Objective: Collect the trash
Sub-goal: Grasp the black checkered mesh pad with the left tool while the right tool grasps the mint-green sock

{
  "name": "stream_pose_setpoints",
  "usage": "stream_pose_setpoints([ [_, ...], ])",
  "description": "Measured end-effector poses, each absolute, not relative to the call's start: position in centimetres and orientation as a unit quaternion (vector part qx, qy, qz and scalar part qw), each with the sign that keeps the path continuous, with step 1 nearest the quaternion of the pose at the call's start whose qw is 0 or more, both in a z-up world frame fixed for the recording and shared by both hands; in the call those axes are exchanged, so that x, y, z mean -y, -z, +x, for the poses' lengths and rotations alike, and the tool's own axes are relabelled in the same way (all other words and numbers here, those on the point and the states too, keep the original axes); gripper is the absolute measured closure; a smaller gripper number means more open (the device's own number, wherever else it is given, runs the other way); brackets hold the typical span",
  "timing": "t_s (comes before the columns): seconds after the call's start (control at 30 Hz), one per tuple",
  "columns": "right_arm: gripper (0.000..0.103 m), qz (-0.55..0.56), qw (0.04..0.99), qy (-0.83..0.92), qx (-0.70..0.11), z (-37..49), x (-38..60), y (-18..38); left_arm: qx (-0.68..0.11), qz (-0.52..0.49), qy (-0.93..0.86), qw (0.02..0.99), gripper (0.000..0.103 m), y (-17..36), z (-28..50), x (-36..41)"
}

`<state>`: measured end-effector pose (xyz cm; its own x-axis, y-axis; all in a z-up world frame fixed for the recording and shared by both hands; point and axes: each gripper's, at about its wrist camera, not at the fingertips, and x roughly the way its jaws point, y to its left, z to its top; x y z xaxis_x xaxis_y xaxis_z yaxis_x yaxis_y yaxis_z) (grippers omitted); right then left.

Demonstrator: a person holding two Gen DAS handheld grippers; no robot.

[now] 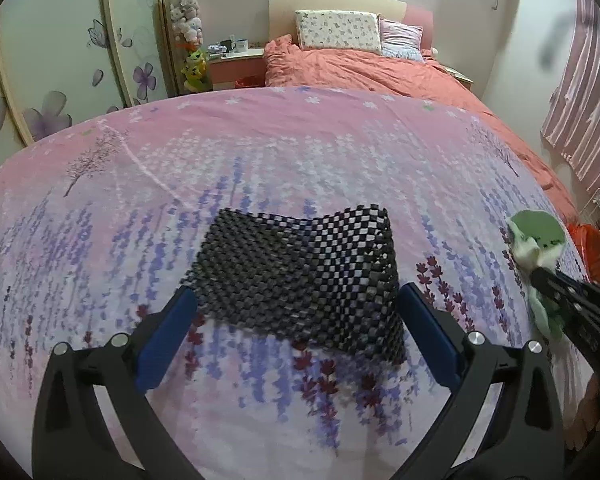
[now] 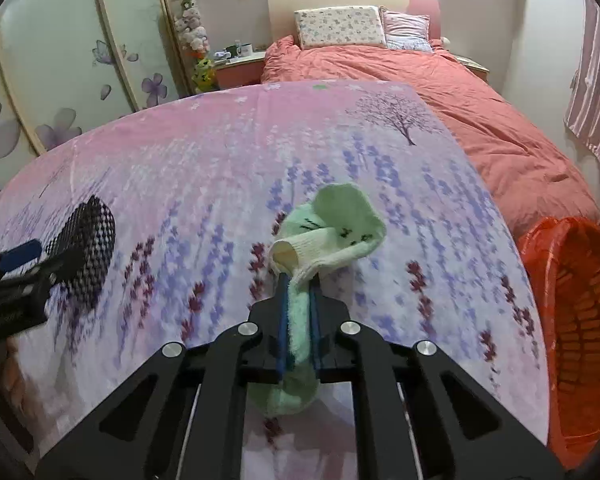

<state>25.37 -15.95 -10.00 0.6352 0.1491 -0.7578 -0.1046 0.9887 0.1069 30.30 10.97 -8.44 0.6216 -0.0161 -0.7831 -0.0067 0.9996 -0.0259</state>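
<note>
Sock [image 2: 332, 228], pale green with a cream cuff, was clamped in the right gripper [image 2: 298, 280], lying on the flowered sheet [image 2: 220, 152] near its right edge.

Left to right:
- Wardrobe doors [image 1: 60, 60] with purple flower prints stood at far left; stuffed toys [image 1: 188, 20] hung in a column beside them.
- Nightstand [image 1: 236, 60] with mugs sat between the toys and the bed.
- Left gripper [image 1: 296, 300] had its jaws wide apart, blue pads on either side of the near edge of a black mesh mat [image 1: 300, 272]. Pads did not press on the mat. The mat lay rumpled on the sheet, its far edge lifted in a wave.
- In the right wrist view the left gripper [image 2: 28, 264] showed at the left edge with the mat [image 2: 88, 240] just beyond it, well apart from the sock.
- Right gripper jaws were drawn close together on the sock's middle; the cuff and toe end stuck out past the fingertips, the rest bunched behind the pads.
- In the left wrist view the sock [image 1: 536, 236] and right gripper [image 1: 540, 276] showed at the right edge.
- Orange bedspread [image 2: 480, 120] and two pillows [image 2: 340, 26] lay beyond the sheet.
- Orange basket [image 2: 580, 300] stood at far right, just past the sheet's edge, lined with orange plastic.
</note>
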Motion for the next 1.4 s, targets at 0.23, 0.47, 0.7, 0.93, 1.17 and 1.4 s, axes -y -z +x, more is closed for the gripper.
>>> stream_pose_setpoints([
  [0.23,0.093,0.034,0.903,-0.071,-0.423,25.0,16.3,10.0,-0.438,0.035,-0.035,0.898,0.004,9.4,31.8,-9.8],
  [0.47,0.093,0.048,0.901,-0.076,-0.424,25.0,16.9,10.2,-0.455,0.000,-0.042,0.890,0.007,9.6,33.4,-11.8],
  [0.7,0.093,0.045,0.901,-0.075,-0.424,24.9,17.0,10.2,-0.443,-0.005,-0.022,0.896,0.032,9.4,33.0,-11.5],
  [0.93,0.093,0.046,0.901,-0.076,-0.424,24.9,17.1,10.2,-0.434,0.006,0.019,0.901,0.071,9.1,32.6,-9.2],
  [1.17,0.093,0.045,0.901,-0.076,-0.424,24.9,17.0,10.1,-0.433,0.020,0.006,0.901,0.069,9.3,32.8,-8.5],
  [1.4,0.093,0.045,0.901,-0.076,-0.424,24.9,17.0,10.1,-0.434,0.032,-0.009,0.900,0.063,9.5,32.9,-8.0],
])
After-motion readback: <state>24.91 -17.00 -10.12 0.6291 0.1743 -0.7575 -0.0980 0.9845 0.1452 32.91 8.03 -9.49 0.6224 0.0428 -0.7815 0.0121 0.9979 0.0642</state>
